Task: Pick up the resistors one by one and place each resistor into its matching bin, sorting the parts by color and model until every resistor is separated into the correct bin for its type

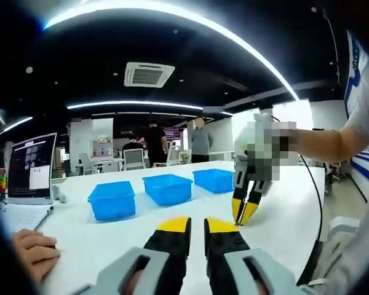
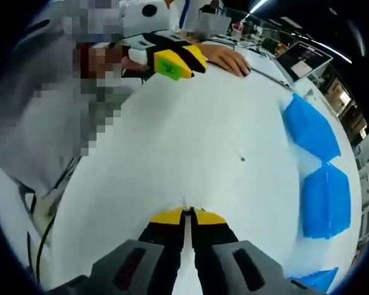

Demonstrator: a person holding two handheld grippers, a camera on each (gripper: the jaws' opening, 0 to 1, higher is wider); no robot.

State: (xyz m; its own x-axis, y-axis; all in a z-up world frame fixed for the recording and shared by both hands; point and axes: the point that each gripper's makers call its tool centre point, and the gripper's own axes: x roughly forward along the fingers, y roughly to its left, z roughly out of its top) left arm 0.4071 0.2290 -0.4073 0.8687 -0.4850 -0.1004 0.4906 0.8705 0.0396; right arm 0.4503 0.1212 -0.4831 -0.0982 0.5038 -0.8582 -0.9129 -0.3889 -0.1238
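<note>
My right gripper [image 2: 187,215] points down at the white table [image 2: 172,141], jaws shut; a thin pale resistor lead [image 2: 184,202] sticks out from between the tips. In the left gripper view the right gripper [image 1: 244,215] touches the table right of the bins. A tiny dark part [image 2: 242,159] lies on the table ahead. Three blue bins [image 1: 112,200] [image 1: 168,188] [image 1: 214,180] stand in a row. My left gripper [image 1: 197,226] hovers over the near table, jaws a narrow gap apart with nothing between; the left gripper [image 2: 172,61] also appears far off.
A laptop [image 1: 29,167] and a notebook [image 1: 21,216] sit at the table's left end, with a person's hand [image 1: 34,252] resting by them. A cable [image 1: 313,203] runs along the right edge. People and chairs are far behind the table.
</note>
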